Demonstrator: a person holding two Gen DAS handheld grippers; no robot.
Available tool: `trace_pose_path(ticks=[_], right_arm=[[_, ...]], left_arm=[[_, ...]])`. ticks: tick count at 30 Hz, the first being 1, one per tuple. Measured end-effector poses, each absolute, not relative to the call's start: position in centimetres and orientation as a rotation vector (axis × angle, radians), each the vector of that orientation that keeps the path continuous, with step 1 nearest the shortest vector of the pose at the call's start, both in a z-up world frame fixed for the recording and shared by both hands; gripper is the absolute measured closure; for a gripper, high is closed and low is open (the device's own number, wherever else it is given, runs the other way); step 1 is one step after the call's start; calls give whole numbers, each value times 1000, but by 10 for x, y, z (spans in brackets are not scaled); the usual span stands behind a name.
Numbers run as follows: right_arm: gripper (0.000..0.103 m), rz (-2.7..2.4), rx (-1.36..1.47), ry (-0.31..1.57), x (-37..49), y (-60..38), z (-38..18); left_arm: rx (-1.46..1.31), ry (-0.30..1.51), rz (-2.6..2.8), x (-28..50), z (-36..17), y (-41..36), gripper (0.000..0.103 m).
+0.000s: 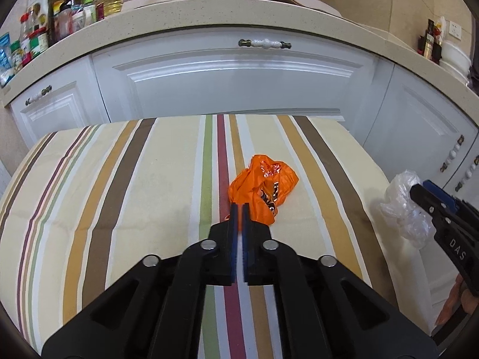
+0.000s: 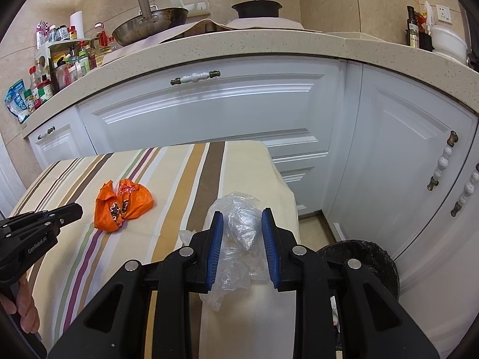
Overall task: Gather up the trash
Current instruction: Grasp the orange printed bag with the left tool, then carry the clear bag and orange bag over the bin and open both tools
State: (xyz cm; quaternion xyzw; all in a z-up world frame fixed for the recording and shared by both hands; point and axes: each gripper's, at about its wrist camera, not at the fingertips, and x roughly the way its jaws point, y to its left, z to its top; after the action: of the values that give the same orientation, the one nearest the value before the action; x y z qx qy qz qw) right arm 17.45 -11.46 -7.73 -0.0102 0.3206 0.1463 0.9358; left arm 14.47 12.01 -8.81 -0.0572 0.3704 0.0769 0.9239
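A crumpled orange plastic bag (image 1: 263,187) lies on the striped tablecloth (image 1: 119,179), near its middle. My left gripper (image 1: 239,209) is shut and empty, its tips just short of the orange bag's near edge. A crumpled clear plastic bag (image 2: 239,233) lies at the table's right edge. My right gripper (image 2: 243,218) is open with its blue pads on either side of the clear bag, not closed on it. The orange bag (image 2: 122,206) and left gripper (image 2: 71,211) show in the right wrist view; the clear bag (image 1: 404,203) and right gripper (image 1: 419,191) show in the left wrist view.
White kitchen cabinets (image 1: 239,83) under a speckled counter (image 1: 209,12) stand behind the table. Bottles and jars (image 1: 60,12) crowd the counter's left, with a wok (image 2: 149,27) and a black pot (image 2: 257,7). A bin with a black liner (image 2: 359,257) sits on the floor right of the table.
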Motion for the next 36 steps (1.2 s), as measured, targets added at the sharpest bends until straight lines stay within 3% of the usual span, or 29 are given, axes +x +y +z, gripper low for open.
trace_pose_path(ticks=[2, 6, 7, 9, 13, 14, 15, 16, 18, 22, 36], right_arm=[[75, 300, -20, 656, 174, -115, -78], [75, 296, -22, 659, 178, -116, -79], [75, 295, -22, 660, 180, -117, -79], [75, 291, -23, 662, 184, -117, -80], [75, 292, -25, 669, 188, -114, -82], [75, 293, -26, 670, 189, -114, -83], [75, 296, -27, 671, 189, -112, -83], [75, 297, -28, 672, 189, -112, -84], [75, 299, -29, 676, 190, -111, -85], [75, 301, -32, 683, 190, -111, -87], [75, 288, -58, 638, 167, -113, -71]], left_arm=[[-115, 752, 165, 145, -88, 119, 79], [-104, 742, 161, 152, -86, 116, 75], [-100, 742, 160, 154, -86, 115, 63], [-100, 737, 155, 159, -88, 114, 54], [-82, 751, 144, 172, -95, 111, 55], [-82, 758, 140, 175, -97, 112, 55], [-85, 764, 133, 177, -99, 113, 62], [-86, 769, 130, 179, -100, 113, 75], [-81, 781, 126, 180, -103, 113, 90], [-61, 766, 129, 176, -102, 113, 95], [-5, 705, 173, 138, -75, 109, 96]])
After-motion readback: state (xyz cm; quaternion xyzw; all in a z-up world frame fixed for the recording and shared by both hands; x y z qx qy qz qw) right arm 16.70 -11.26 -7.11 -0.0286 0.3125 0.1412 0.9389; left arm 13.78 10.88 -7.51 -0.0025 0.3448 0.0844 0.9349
